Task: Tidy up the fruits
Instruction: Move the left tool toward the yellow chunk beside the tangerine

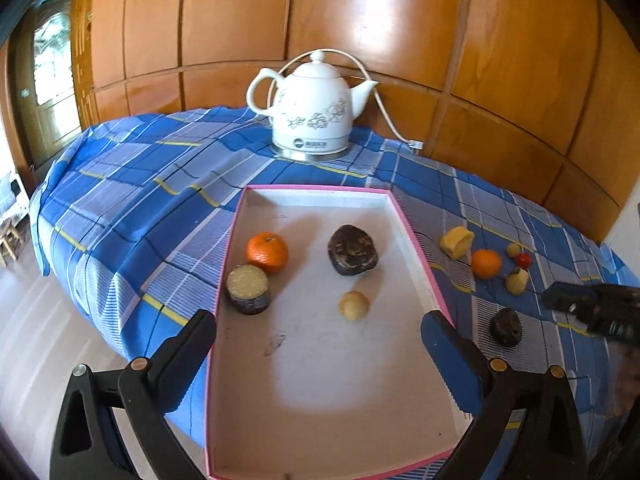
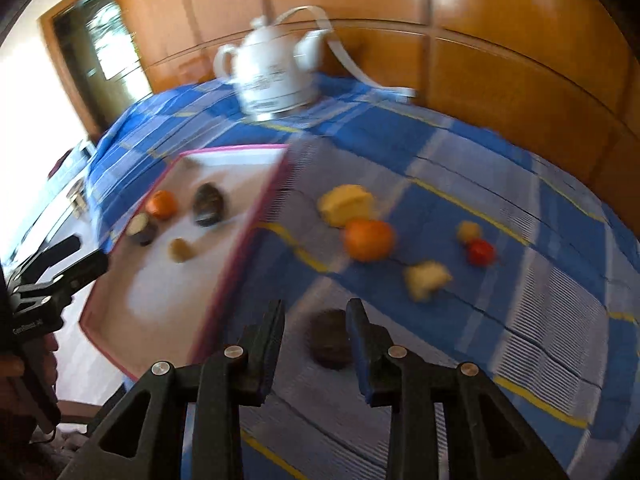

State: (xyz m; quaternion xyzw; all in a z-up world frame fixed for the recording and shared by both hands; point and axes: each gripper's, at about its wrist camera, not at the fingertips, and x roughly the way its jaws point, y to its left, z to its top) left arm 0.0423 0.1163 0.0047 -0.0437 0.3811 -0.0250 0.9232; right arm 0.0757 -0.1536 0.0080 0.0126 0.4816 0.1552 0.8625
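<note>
A pink-rimmed white box (image 1: 416, 252) lies on the blue plaid cloth and holds an orange (image 1: 267, 252), a dark lumpy fruit (image 1: 353, 251), a cut dark-skinned piece (image 1: 248, 289) and a small tan fruit (image 1: 354, 305). My left gripper (image 1: 318, 334) is open and empty above the box's near half. On the cloth to the right lie a yellow chunk (image 2: 347, 205), an orange (image 2: 368, 239), a small red fruit (image 2: 481, 251), a pale piece (image 2: 426, 278) and a dark fruit (image 2: 330, 339). My right gripper (image 2: 316, 322) is open, its fingers either side of the dark fruit. The right wrist view is blurred.
A white ceramic electric kettle (image 1: 310, 114) with a white cord (image 1: 386, 114) stands at the back of the table against a wooden panelled wall. The table's left edge (image 1: 80, 240) drops to a pale floor. A small yellowish fruit (image 2: 469, 231) lies by the red one.
</note>
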